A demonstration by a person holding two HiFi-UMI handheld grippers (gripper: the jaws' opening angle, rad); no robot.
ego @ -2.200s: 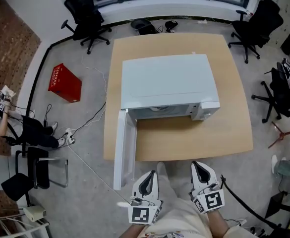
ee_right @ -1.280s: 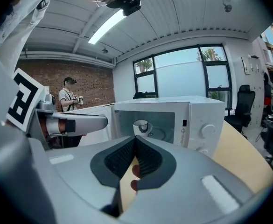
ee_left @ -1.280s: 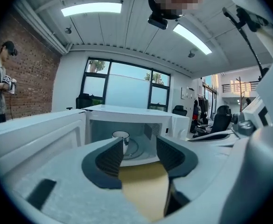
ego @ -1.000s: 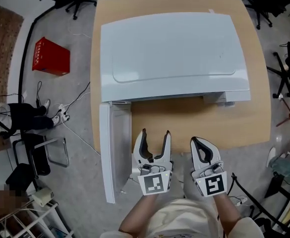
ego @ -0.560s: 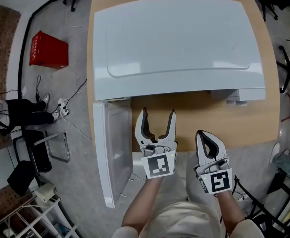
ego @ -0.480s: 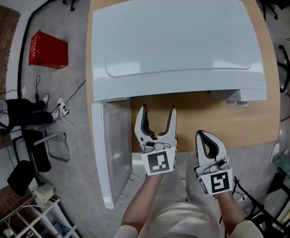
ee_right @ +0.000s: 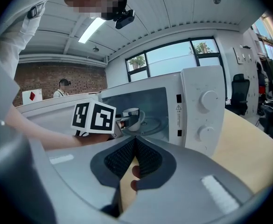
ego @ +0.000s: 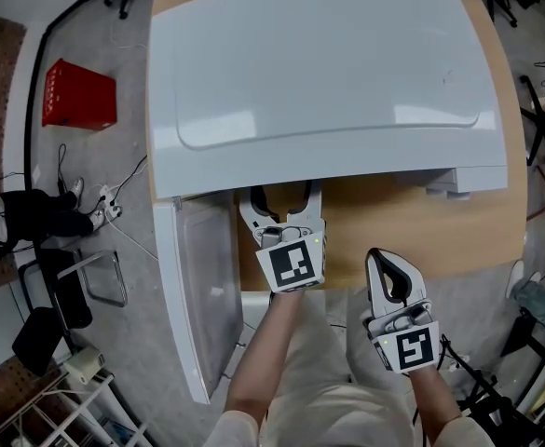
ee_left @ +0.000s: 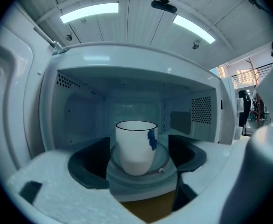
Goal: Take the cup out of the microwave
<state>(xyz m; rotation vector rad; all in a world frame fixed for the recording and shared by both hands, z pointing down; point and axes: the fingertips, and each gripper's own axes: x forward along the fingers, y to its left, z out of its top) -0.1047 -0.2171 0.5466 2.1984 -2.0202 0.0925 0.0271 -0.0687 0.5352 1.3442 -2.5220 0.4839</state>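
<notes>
The white microwave (ego: 328, 73) takes up most of the wooden surface (ego: 412, 231), leaving a bare strip along the near edge. Its door (ego: 196, 296) is swung open at the left and juts out past that near edge.

The cup (ee_left: 136, 146) is inside the microwave. It stands upright on the glass turntable (ee_left: 166, 164), about mid-chamber. It is white with a thin dark rim and a blue mark on its right side.

The left claw (ego: 281, 203) is at the mouth of the oven, its tips just under the front lip of the housing. Its jaws have just been opening and now stand wide. The left gripper view shows the two dark pads (ee_left: 87, 164) low at either side, with the cup in line between them but further in. Neither pad touches it.

The right claw (ego: 382, 257) hangs at the near edge of the surface, to the right of the left claw and apart from the microwave. Its jaws are pressed together at the tips with nothing gripped. From its view the microwave's control panel with two round knobs (ee_right: 206, 98) lies ahead to the right. The left claw's marker cube (ee_right: 93, 117) shows at the oven opening, with part of the cup visible behind it.

On the floor, off the left edge of the surface, sits a red box (ego: 78, 96).
</notes>
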